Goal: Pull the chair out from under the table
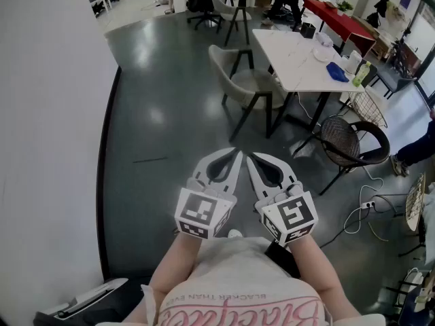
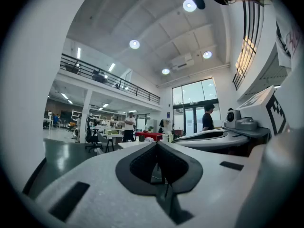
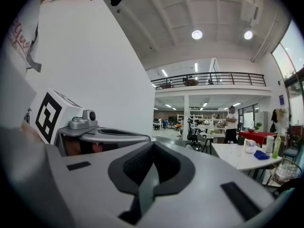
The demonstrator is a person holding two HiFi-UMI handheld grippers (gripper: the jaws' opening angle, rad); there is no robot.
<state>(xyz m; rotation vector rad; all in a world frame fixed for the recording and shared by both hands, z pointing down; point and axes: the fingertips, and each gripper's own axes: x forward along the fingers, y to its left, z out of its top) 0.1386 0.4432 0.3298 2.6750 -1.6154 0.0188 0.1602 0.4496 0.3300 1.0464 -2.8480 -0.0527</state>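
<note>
Above the dark floor, the left gripper and right gripper are held level and side by side, each with its jaws closed together on nothing. Well ahead of them, the grey shell chair stands with its seat against the left edge of the white table. A black wicker chair stands at the table's near end.

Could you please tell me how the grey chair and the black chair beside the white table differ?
The grey chair has a smooth, solid shell, while the black chair is open woven mesh. The grey chair stands along the white table's long side; the black chair stands at its near end. Both rest on thin dark legs on the grey floor, close to the table.
</note>
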